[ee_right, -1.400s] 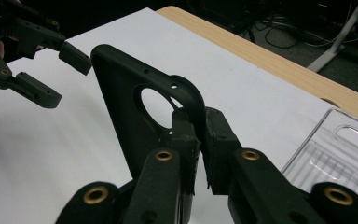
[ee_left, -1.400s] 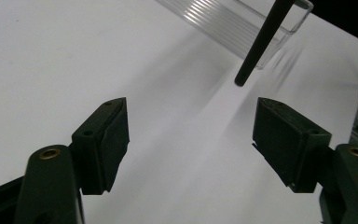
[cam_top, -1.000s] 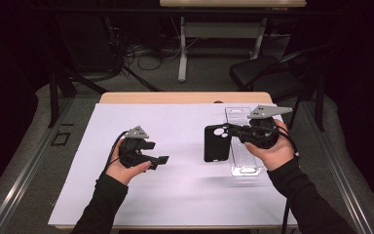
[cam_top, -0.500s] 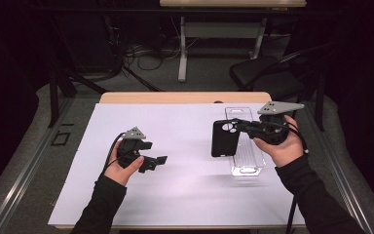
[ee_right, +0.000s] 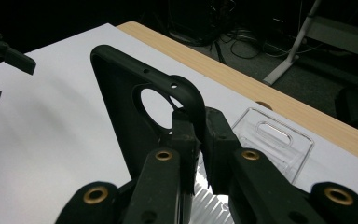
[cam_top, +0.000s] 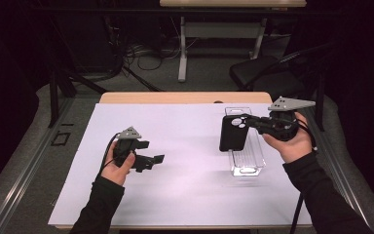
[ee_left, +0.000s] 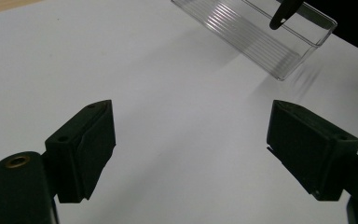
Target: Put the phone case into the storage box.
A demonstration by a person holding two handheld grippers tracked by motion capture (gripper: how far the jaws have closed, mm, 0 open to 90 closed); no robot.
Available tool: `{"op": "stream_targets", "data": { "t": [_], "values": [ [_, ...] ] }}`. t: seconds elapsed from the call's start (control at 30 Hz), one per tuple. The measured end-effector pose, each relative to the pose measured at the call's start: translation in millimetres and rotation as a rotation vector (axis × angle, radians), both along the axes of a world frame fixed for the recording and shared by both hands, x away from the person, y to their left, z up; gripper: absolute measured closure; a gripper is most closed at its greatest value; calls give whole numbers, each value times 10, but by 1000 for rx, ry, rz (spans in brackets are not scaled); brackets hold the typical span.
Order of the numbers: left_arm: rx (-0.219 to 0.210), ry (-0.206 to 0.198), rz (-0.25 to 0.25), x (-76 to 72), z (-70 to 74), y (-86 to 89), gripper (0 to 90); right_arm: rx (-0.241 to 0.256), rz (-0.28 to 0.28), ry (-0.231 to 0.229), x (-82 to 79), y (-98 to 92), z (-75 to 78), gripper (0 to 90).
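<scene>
Right now my right gripper (cam_top: 243, 123) pinches the phone case (cam_top: 233, 133) right of centre, above the clear tray (cam_top: 253, 156); my left gripper (cam_top: 152, 151) gapes wide at lower left.

Phone case (ee_right: 121, 112), centre of the right gripper view: matt black, smooth, rubbery-looking plastic. Box (cam_top: 246, 153), centre right of the high view: clear glossy plastic with a ribbed floor. Sheet (cam_top: 185, 170) over the table: smooth matt white, paper-like. Table edge (cam_top: 175, 97), upper centre: light wood grain. Left gripper (ee_left: 191, 154) pads: matt black.
</scene>
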State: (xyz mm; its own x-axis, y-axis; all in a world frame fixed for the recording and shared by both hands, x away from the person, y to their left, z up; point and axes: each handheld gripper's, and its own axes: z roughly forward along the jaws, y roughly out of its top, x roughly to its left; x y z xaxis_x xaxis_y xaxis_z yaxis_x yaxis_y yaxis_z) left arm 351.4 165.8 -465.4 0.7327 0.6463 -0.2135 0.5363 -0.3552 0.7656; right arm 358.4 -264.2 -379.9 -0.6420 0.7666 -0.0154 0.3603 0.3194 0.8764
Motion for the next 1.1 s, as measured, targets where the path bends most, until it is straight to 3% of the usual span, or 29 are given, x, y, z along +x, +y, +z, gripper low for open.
{"op": "stream_targets", "data": {
  "t": [1.1],
  "values": [
    [-7, 16, -4, -8, -29, 31, 157, -24, -76, -12, 220, -332, -8, 845]
  ]
}}
